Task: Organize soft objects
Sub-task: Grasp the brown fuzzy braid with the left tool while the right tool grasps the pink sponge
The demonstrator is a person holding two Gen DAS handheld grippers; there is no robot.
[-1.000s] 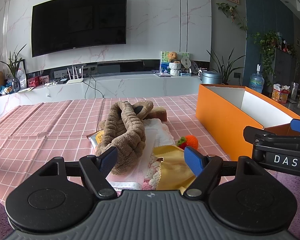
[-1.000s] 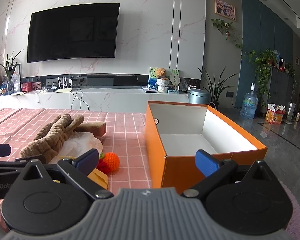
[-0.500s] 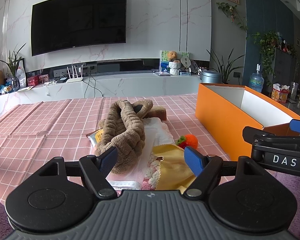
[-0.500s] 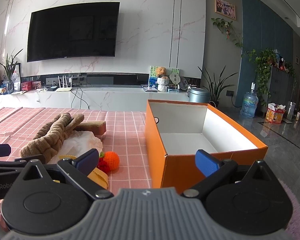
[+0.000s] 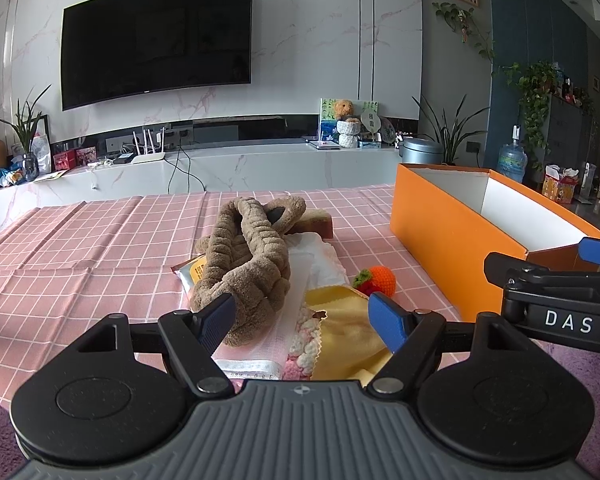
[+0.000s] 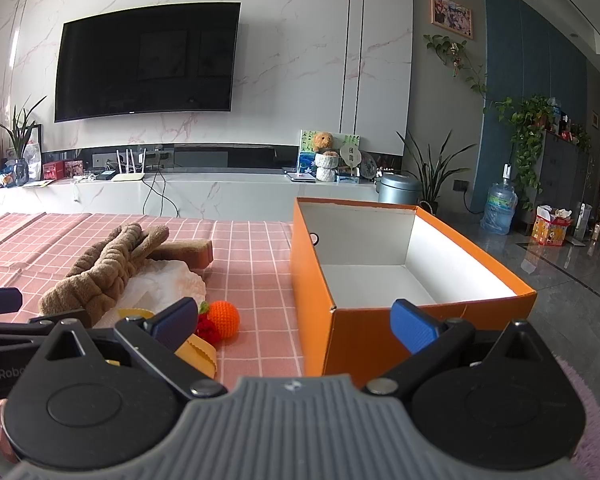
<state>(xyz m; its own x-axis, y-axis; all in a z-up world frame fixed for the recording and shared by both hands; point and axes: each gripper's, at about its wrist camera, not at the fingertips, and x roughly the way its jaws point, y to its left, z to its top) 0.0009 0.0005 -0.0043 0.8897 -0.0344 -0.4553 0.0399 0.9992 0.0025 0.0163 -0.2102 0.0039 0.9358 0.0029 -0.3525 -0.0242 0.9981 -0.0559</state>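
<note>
A pile of soft things lies on the pink checked tablecloth [image 5: 80, 248]: a brown plush band [image 5: 244, 256] on top, a white cloth [image 5: 320, 260] under it, a yellow cloth [image 5: 344, 324] and a pink-white fluffy piece [image 5: 304, 340] at the near end. A crocheted orange fruit [image 5: 380, 278] sits beside them, and a brown sponge [image 5: 316, 222] behind. My left gripper [image 5: 304, 316] stands open just before the pile, nothing between its fingers. My right gripper [image 6: 296, 324] is open too, facing the empty orange box [image 6: 360, 240]; the brown plush band [image 6: 104, 264] and the orange fruit [image 6: 224, 318] show at its left.
A yellow packet [image 5: 192, 270] peeks from under the plush band. The orange box [image 5: 452, 240] stands at the table's right end. The right gripper's body [image 5: 556, 308] reaches in from the right of the left wrist view. Beyond the table are a TV wall and a low marble console [image 5: 220, 164].
Both views have crept slightly closer to the table. Both grippers stay open and no object has moved.
</note>
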